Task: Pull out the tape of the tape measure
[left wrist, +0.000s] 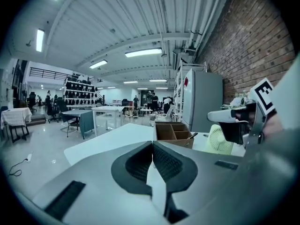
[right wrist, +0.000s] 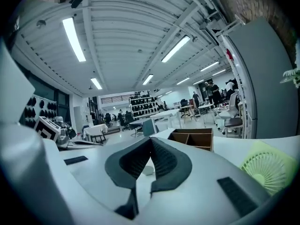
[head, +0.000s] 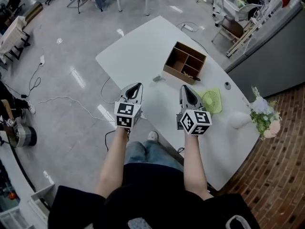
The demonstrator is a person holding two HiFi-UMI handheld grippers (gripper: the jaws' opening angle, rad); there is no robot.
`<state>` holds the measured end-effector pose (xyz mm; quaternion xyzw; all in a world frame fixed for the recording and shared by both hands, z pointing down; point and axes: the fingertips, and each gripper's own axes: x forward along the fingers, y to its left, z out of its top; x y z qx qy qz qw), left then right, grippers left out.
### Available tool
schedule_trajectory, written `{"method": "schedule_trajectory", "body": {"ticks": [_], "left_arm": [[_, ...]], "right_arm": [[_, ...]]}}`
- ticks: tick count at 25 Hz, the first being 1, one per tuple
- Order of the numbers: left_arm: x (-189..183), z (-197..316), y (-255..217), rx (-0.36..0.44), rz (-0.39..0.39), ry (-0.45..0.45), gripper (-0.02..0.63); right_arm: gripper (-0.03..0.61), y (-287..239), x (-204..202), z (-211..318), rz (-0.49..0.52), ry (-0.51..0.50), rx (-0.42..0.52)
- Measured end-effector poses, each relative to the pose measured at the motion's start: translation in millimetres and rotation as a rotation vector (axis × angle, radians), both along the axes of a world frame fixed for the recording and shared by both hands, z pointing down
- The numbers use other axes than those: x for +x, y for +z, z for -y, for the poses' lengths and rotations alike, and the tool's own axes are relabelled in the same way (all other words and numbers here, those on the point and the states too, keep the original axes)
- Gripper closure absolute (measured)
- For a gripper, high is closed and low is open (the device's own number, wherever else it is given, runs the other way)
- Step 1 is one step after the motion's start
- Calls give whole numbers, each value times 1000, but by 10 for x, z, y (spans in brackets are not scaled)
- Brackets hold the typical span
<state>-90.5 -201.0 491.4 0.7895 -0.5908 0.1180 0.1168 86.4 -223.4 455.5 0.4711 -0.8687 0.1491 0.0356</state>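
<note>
Two grippers are held up by the near edge of a white worktop (head: pixel 138 51), the left gripper (head: pixel 138 86) and the right gripper (head: pixel 185 88) side by side. Both sets of jaws are pressed together with nothing in them. One small pale round thing (head: pixel 157 78) lies on the worktop ahead of them, just in front of a wooden box (head: pixel 185 62). It is most likely the tape measure, but it is too small to be sure. No tape is pulled out yet. The jaws must open first, or they will only bump the little thing and push it away, because the worktop looks smooth and slippery. If just one gripper grabs it, the whole case may slide along and no tape will come out. A tape end is thin and springy, so it could slip from the ribbed black pads (left wrist: pixel 136 163) and snap back. A round green fan (head: pixel 211 100) with thin ribs sits close to the right gripper, and a white vase (head: pixel 238 120) of flowers stands further off; a wide swing could knock them. The box is brown with square compartments.
</note>
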Motion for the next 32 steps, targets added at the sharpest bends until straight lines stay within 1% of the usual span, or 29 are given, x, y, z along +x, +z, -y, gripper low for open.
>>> {"method": "schedule_trajectory", "body": {"ticks": [5,12,16,19,20,21,24,27,32], "left_arm": [[42,313,159,-32,-10,10,591],[16,504,393,-80,-24,43,589],[46,600,586,-124,-33,78,589],[146,676,742,-172,-34,143,584],[190,700,806,-193,-30,170,549],[233,723,874,-214,-25,196,493],[338,796,1063,-265,-10,259,439],[401,895,1211,-301,-2,293,439],[470,1021,1374,-338,20,326,439]], "right_arm": [[577,186,-52,321,-8,-16,-47],[577,307,-119,511,-14,-3,-78],[577,432,-130,583,-18,0,-106],[577,509,-130,642,-18,2,-125],[576,535,-131,667,-19,1,-130],[577,559,-135,692,-20,-1,-134],[577,622,-142,765,-23,-3,-148],[577,685,-139,842,-26,-2,-162],[577,790,-94,957,-33,4,-187]]}}
